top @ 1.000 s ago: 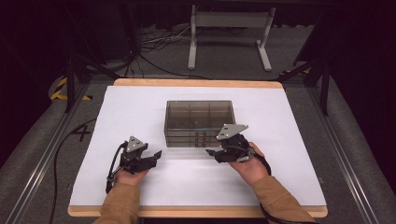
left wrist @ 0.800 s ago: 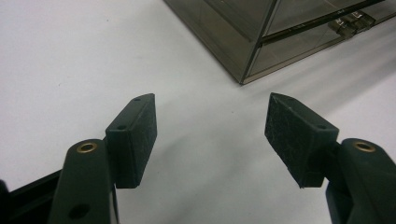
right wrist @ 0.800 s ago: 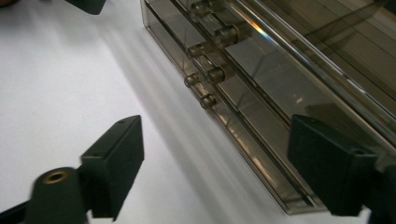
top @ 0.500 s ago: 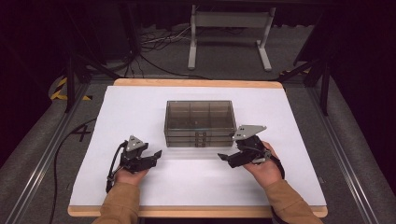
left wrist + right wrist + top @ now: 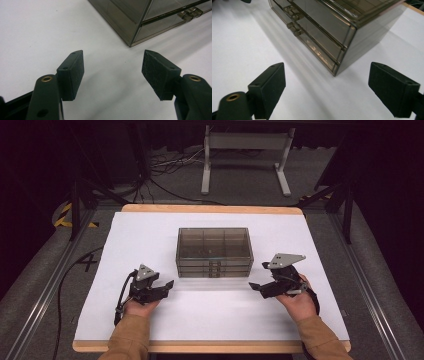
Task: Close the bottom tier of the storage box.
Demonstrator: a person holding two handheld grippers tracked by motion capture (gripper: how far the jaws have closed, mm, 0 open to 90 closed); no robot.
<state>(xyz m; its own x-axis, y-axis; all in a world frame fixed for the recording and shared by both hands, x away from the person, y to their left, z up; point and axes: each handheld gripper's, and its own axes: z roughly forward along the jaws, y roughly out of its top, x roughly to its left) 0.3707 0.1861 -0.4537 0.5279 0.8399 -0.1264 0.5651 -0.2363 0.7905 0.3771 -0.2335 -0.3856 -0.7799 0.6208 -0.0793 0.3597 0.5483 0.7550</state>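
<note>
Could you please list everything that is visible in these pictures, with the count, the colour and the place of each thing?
drawer box: one, smoky transparent grey, middle of the table, drawers shut, front towards the person
drawer handles: small clear tabs at the middle of the box front
white sheet: one, covers the table top
table: one, light wood edge
metal stand: one, grey, on the floor behind the table
cables: several, dark, on the floor behind
left gripper: one, black, left of the box front, jaws open, empty
right gripper: one, black, right of the box front, jaws open, empty
sleeves: two, tan, bottom edge

drawer box (image 5: pixel 140 17) cut off, contents unclear
</note>
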